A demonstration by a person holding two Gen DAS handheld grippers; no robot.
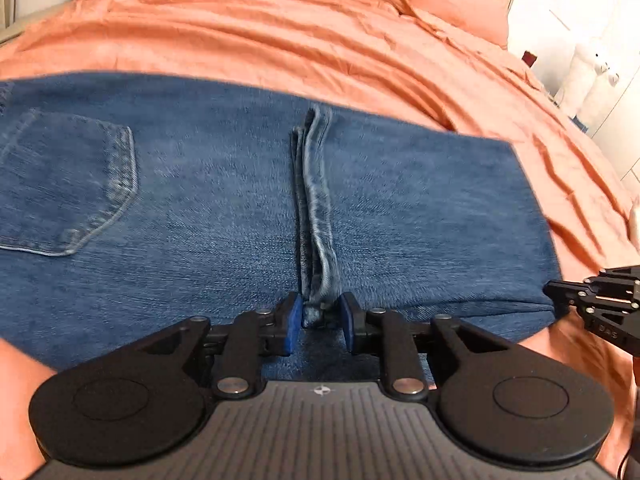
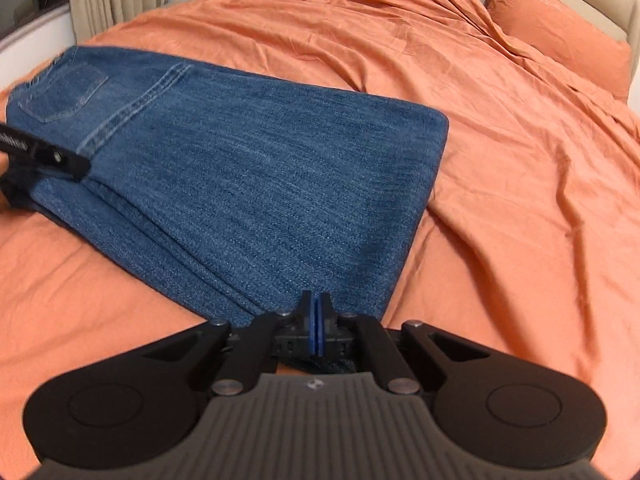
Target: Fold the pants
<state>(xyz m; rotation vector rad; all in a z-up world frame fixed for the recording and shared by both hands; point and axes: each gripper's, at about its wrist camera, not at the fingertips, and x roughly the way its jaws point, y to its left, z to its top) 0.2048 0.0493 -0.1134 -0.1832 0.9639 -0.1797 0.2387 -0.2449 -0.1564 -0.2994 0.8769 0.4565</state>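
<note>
Only one pair of jeans (image 2: 240, 168) lies here; left gripper (image 1: 320, 316) fingers apart, right gripper (image 2: 316, 320) fingers together.

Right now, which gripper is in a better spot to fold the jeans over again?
Probably the left gripper: its jaws stand open around the jeans' bunched hem edge, ready to pinch. The right gripper is shut, at the near folded corner.

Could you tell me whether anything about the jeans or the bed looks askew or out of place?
Nothing is damaged or spilled. The jeans lie folded flat on the orange bedsheet, with the leg hems bunched in a slightly uneven ridge across the top layer. The bedsheet is heavily wrinkled, especially toward the pillow.
</note>
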